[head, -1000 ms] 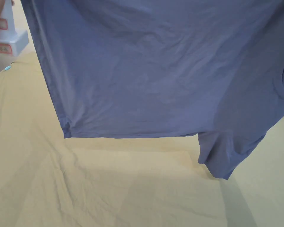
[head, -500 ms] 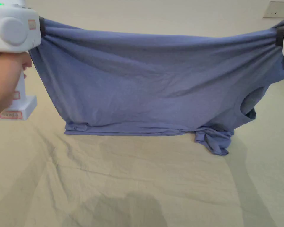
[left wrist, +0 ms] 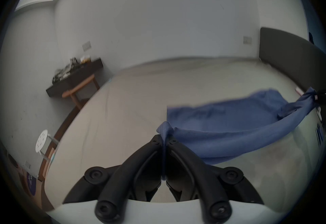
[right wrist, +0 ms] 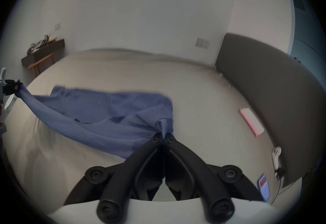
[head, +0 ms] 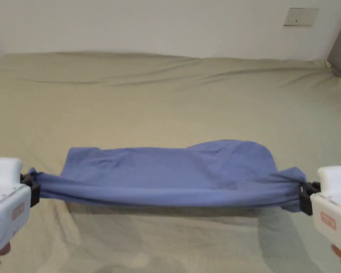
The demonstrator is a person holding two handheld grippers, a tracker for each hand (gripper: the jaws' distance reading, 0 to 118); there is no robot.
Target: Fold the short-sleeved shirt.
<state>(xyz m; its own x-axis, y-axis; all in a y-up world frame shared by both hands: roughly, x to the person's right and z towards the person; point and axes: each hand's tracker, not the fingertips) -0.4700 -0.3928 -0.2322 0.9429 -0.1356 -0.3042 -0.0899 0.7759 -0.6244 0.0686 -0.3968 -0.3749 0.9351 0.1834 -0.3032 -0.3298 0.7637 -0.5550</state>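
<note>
Bed [head: 166,92]: broad surface under a wrinkled beige sheet, set against a pale wall [head: 130,25] that carries a switch plate [head: 301,16].

Head view, shirt [head: 166,170]: blue short-sleeved shirt, far half lying flat on the bed, near edge lifted and drawn into a taut band between the two tools.

Head view, left hand-held gripper [head: 30,187]: white body with black jaws at the lower left edge, closed upon the left end of the band.

Head view, right hand-held gripper [head: 304,197]: at the lower right edge, black jaws closed upon the bunched right end of the cloth.

Left gripper view, own jaws: left hand-held gripper [left wrist: 163,141] has both black jaws brought together, with a fold of the shirt [left wrist: 229,122] pinched between the tips and standing up above them.

Left gripper view, surroundings: the cloth band runs off to the right toward the right hand-held gripper [left wrist: 316,97]; a dark shelf [left wrist: 74,76] with clutter on it, a wooden chair [left wrist: 77,90] and a white stool [left wrist: 41,140] stand at the left; a dark headboard [left wrist: 291,55] at the right.

Right gripper view, own jaws: right hand-held gripper [right wrist: 164,137] is pressed closed on a gathered corner of the shirt [right wrist: 105,111].

Right gripper view, surroundings: the band leads left to the left hand-held gripper [right wrist: 16,87]; a pink flat object [right wrist: 251,122] lies on the bed near the headboard [right wrist: 264,90].
</note>
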